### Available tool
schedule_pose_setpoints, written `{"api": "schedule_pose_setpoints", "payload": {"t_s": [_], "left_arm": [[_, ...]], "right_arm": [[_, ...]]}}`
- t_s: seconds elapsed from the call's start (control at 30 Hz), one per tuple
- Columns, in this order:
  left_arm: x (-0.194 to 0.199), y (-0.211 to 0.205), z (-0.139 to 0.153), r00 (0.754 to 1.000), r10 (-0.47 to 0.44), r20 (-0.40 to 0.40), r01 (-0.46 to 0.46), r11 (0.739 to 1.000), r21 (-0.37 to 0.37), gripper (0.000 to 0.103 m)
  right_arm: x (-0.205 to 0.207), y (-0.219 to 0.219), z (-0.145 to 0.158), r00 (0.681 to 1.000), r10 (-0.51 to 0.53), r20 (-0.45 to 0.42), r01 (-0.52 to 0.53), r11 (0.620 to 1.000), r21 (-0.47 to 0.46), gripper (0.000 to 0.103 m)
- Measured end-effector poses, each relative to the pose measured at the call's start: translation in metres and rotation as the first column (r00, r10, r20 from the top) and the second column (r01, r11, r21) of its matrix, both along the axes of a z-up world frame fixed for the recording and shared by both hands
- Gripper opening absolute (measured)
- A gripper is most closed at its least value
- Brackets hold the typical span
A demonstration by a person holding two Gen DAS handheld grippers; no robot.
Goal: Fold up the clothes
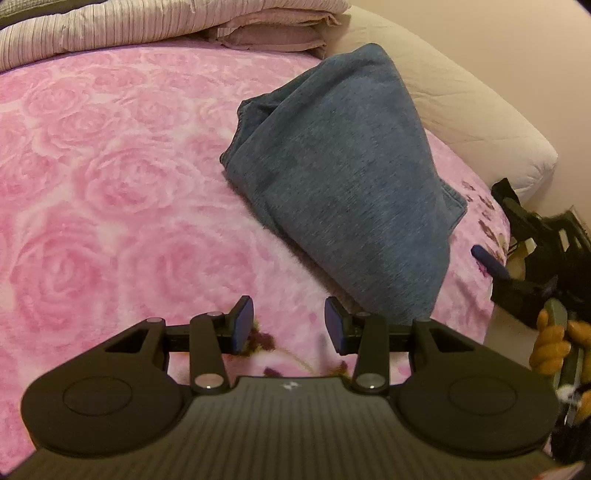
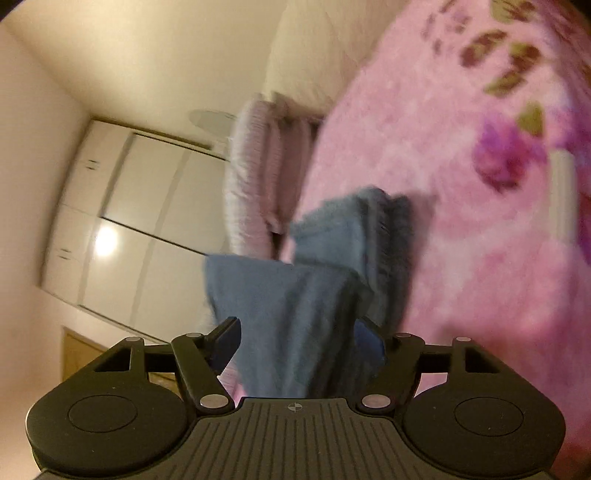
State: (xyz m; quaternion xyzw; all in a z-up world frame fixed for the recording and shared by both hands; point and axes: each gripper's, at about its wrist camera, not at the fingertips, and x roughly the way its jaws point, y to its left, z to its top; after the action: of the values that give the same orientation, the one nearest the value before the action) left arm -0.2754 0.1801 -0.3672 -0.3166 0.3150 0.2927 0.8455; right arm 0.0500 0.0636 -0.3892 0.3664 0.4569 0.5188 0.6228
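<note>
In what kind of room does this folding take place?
Most likely a bedroom. The blue garment lies on a bed covered by a pink rose-patterned blanket, with folded bedding stacked at its far end. The right wrist view also shows a tall white wardrobe against the wall.

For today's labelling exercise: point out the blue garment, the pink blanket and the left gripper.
blue garment (image 1: pixel 343 177), left wrist view, middle of the folded cloth
pink blanket (image 1: pixel 110 192), left wrist view, bare rose pattern
left gripper (image 1: pixel 289 325), left wrist view, midway between fingertips
</note>
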Motion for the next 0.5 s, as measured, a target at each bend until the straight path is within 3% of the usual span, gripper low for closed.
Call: {"api": "schedule_pose_setpoints", "payload": {"t_s": [0.03,0.1,0.2,0.23,0.37,0.43,0.5], "left_arm": [[0.001,0.001,-0.001,1.0,0.004,-0.002,-0.004,1.0,-0.003,0.037],[0.003,0.003,-0.002,1.0,0.007,-0.002,-0.007,1.0,-0.005,0.037],[0.003,0.005,-0.002,1.0,0.011,-0.002,-0.011,1.0,-0.009,0.037],[0.003,0.006,-0.003,1.0,0.014,-0.002,-0.014,1.0,-0.009,0.037],[0.002,0.01,-0.003,1.0,0.023,-0.003,-0.023,1.0,-0.011,0.037],[0.001,0.011,-0.003,1.0,0.028,-0.004,-0.028,1.0,-0.009,0.037],[-0.001,0.011,-0.001,1.0,0.027,0.0,-0.027,1.0,-0.008,0.037]], "right_arm": [[0.007,0.005,0.002,1.0,-0.002,0.008,0.002,1.0,0.0,0.071],[0.02,0.015,-0.007,0.997,0.039,-0.066,-0.037,0.999,0.027,0.071],[0.019,0.023,-0.02,0.987,0.078,-0.142,-0.08,0.997,-0.007,0.065],[0.019,0.026,-0.023,0.985,0.082,-0.154,-0.085,0.996,-0.011,0.059],[0.019,0.039,-0.033,0.981,0.083,-0.172,-0.085,0.996,-0.004,0.057],[0.019,0.045,-0.038,0.98,0.084,-0.182,-0.086,0.996,-0.001,0.048],[0.018,0.051,-0.043,0.978,0.085,-0.191,-0.086,0.996,0.003,0.047]]}}
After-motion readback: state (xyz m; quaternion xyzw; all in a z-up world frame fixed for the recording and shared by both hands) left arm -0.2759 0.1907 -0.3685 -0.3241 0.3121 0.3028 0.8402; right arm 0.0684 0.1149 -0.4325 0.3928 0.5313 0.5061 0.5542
